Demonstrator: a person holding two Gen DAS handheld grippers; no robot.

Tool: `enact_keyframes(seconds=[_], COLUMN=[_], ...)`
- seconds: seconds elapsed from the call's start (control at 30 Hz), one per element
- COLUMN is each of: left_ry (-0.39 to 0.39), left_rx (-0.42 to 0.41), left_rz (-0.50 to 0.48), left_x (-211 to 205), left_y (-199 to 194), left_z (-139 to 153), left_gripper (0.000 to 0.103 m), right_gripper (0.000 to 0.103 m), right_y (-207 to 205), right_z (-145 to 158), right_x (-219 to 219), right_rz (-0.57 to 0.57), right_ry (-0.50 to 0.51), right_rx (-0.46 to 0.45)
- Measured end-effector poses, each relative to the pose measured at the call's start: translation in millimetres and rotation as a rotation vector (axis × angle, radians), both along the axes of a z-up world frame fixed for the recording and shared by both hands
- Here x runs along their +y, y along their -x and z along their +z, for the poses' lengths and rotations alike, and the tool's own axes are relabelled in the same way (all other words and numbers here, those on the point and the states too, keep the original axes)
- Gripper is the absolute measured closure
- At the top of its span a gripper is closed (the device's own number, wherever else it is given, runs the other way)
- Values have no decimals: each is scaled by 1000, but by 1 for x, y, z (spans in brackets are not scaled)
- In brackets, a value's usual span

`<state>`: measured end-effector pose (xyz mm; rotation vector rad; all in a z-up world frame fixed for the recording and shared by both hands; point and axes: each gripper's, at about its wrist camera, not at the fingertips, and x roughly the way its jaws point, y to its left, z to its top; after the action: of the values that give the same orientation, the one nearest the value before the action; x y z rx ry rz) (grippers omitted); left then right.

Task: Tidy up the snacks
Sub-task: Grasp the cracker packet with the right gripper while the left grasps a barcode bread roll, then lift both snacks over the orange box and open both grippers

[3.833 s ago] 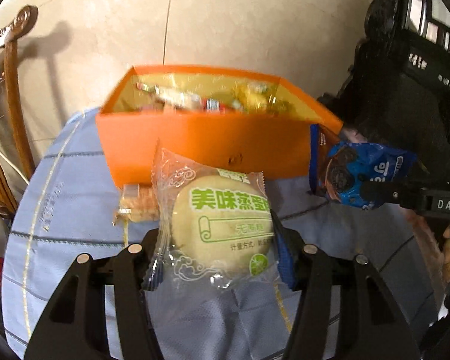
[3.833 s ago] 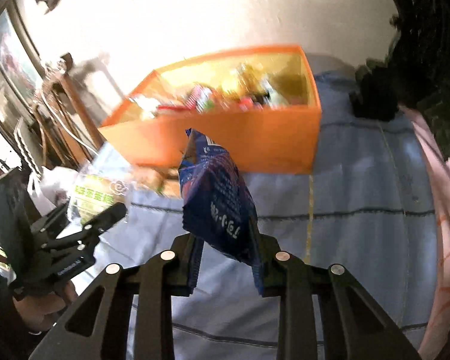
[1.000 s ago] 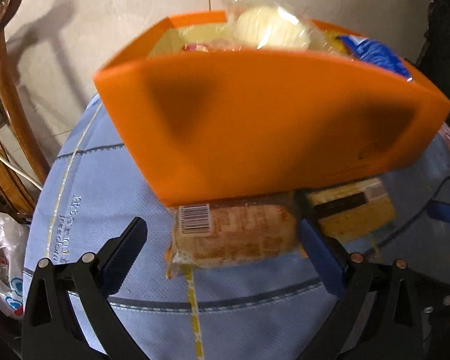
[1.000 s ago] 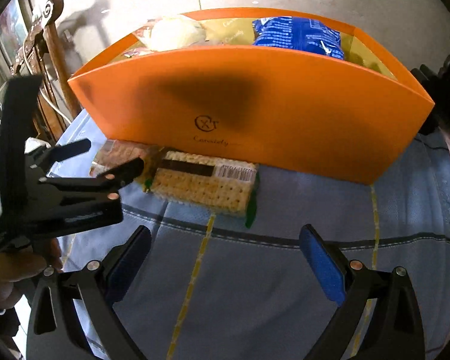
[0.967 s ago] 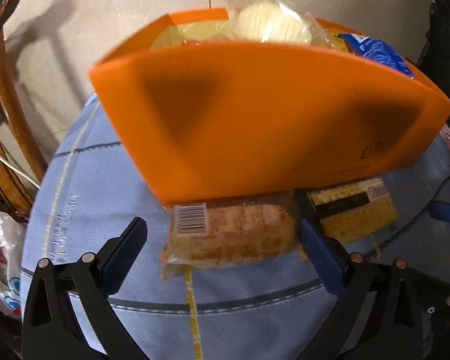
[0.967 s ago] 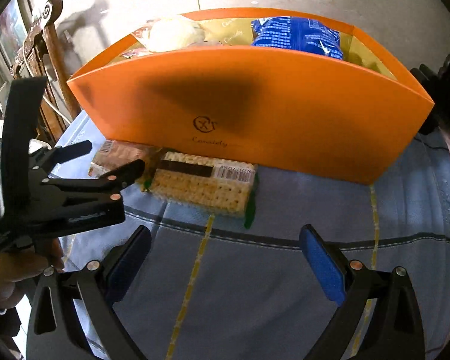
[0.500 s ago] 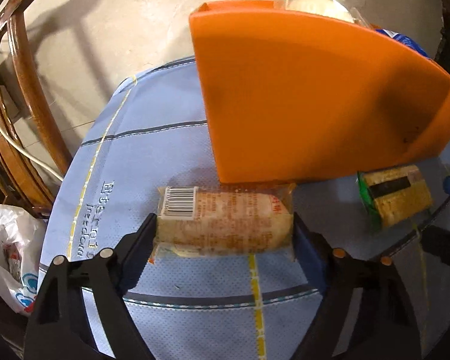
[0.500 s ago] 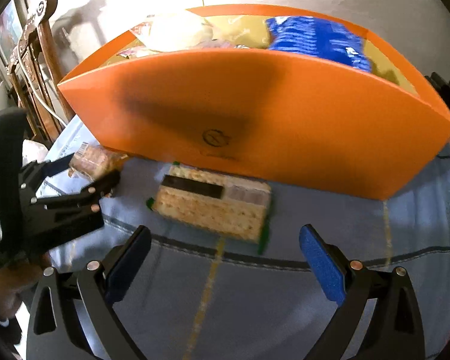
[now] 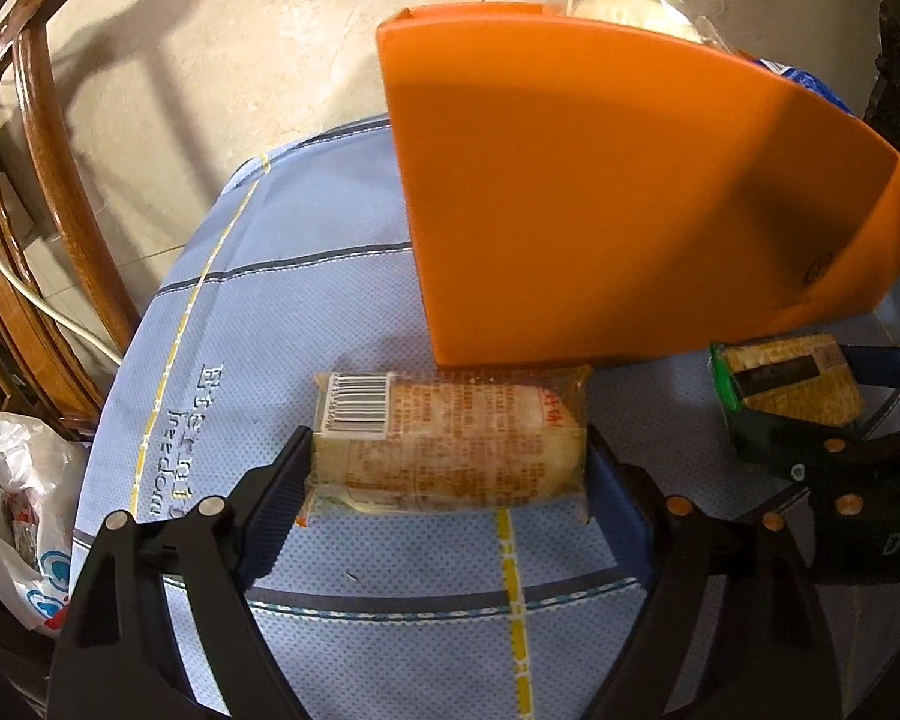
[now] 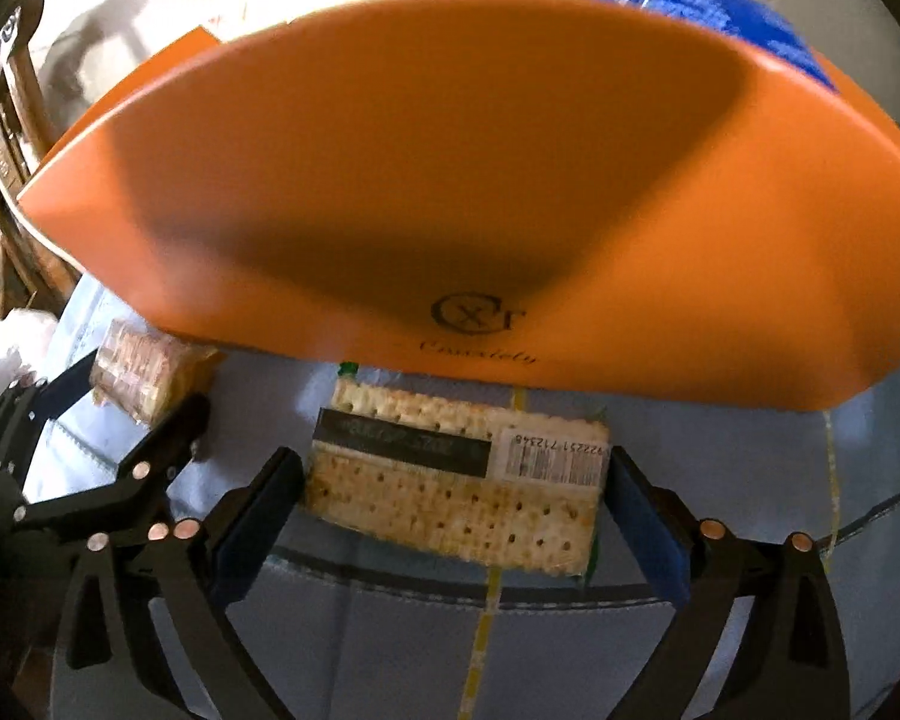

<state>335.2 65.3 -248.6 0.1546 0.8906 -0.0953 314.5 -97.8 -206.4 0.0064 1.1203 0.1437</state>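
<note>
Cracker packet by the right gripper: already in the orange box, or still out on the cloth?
Out. The cracker packet lies flat on the blue tablecloth just before the orange box, between the right gripper's open jaws.

Left gripper (image 9: 447, 474): black plastic frame is showing two angled arms ending in fingers (image 9: 273, 495) lined with blue pads. Copper-coloured round rivets are sitting on each arm, two per side. Open triangular cut-outs are showing in the lower frame.

Right gripper (image 10: 453, 501): same build is showing, with a black frame, blue pads on the fingers (image 10: 648, 516) and copper rivets in pairs. In the left wrist view its black body is bearing white letters "DA", cut off at the edge.
</note>
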Motion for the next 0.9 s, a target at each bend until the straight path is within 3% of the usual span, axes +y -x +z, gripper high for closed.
enact_keyframes(seconds=[0.43, 0.67, 0.9], left_ry=[-22, 44, 80], left_rx=[-46, -114, -239], left_rz=[-108, -136, -152], left_x=[-18, -16, -28], left_y=[17, 39, 36], left_z=[5, 51, 144], left_gripper=[21, 21, 21], right_gripper=[12, 11, 11], right_y=[24, 50, 52], right_z=[18, 89, 184], right_x=[-25, -51, -92], right_rz=[39, 59, 49], right_ry=[-115, -145, -136], right_rx=[-63, -181, -313])
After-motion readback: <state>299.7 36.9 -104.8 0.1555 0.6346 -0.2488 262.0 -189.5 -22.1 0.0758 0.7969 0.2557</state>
